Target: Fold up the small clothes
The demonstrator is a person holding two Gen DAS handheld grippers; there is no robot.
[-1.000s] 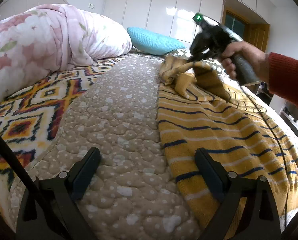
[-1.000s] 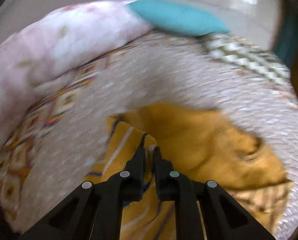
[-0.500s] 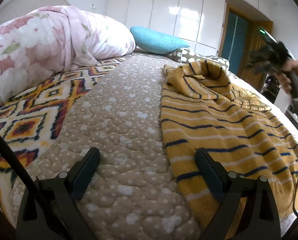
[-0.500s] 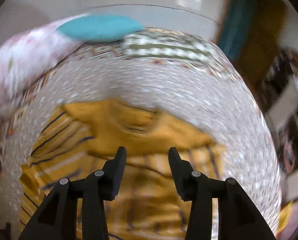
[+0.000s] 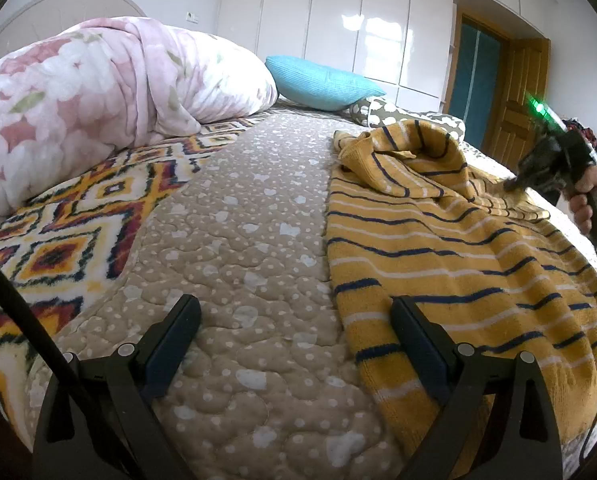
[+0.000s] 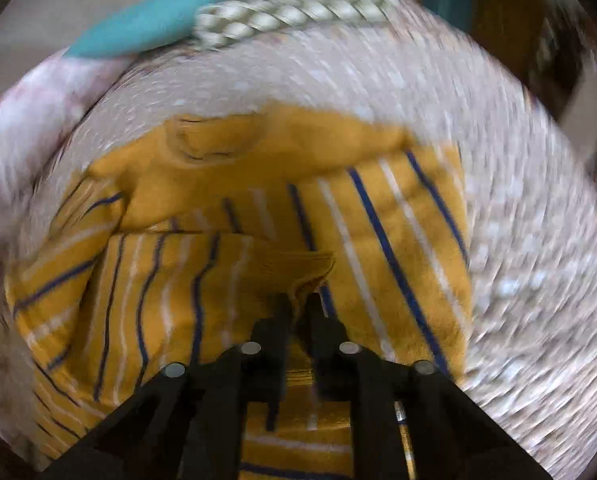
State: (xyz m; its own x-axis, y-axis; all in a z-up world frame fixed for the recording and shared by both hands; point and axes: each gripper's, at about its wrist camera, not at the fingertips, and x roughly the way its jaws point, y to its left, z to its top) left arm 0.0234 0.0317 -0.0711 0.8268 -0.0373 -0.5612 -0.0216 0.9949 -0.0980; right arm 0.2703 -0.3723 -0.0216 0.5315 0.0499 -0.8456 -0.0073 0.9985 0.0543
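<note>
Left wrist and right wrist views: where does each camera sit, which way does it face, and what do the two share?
Left wrist: low over the quilted bedspread, facing the headboard; own open left gripper in front, the right hand at the right edge.
Right wrist: above the bed, tilted steeply down; right gripper shut on a ribbed edge of the striped yellow sweater.
Shared: the sweater, the turquoise pillow, the floral duvet, the bedspread.

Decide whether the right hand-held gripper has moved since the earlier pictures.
Yes. In the left wrist view, the right hand-held gripper moved rightward, away from the turquoise pillow.
</note>
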